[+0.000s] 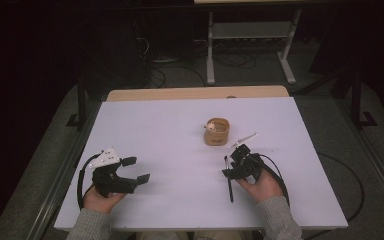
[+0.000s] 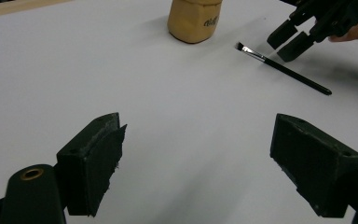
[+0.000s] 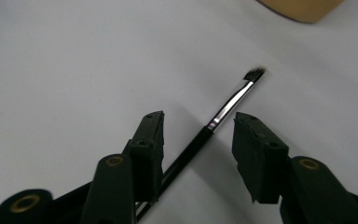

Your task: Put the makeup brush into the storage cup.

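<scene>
1. Dark room; white table [image 1: 170, 130] with a wood strip along its far edge, grey floor around it, a metal frame beyond.
2. Tan cup [image 1: 216, 131] stands right of centre on the table, something small and pale inside.
3. Brush [image 1: 228, 180], black handle and silver ferrule, lies flat on the table near the right side, bristles pointing far, toward the cup but apart from it.
4. Right gripper [image 1: 229, 165], held in the right hand [image 1: 260, 185], is low over the brush. Right gripper view: jaws half apart, brush [image 3: 223, 109] between them, passing close by the left jaw; pads not pressing it.
5. Left gripper [image 1: 136, 170], in the left hand [image 1: 102, 197], sits at near left, jaws wide apart, nothing between them.
6. Left gripper view: brush [image 2: 284, 70] under the other gripper, cup [image 2: 193, 21] beyond.
</scene>
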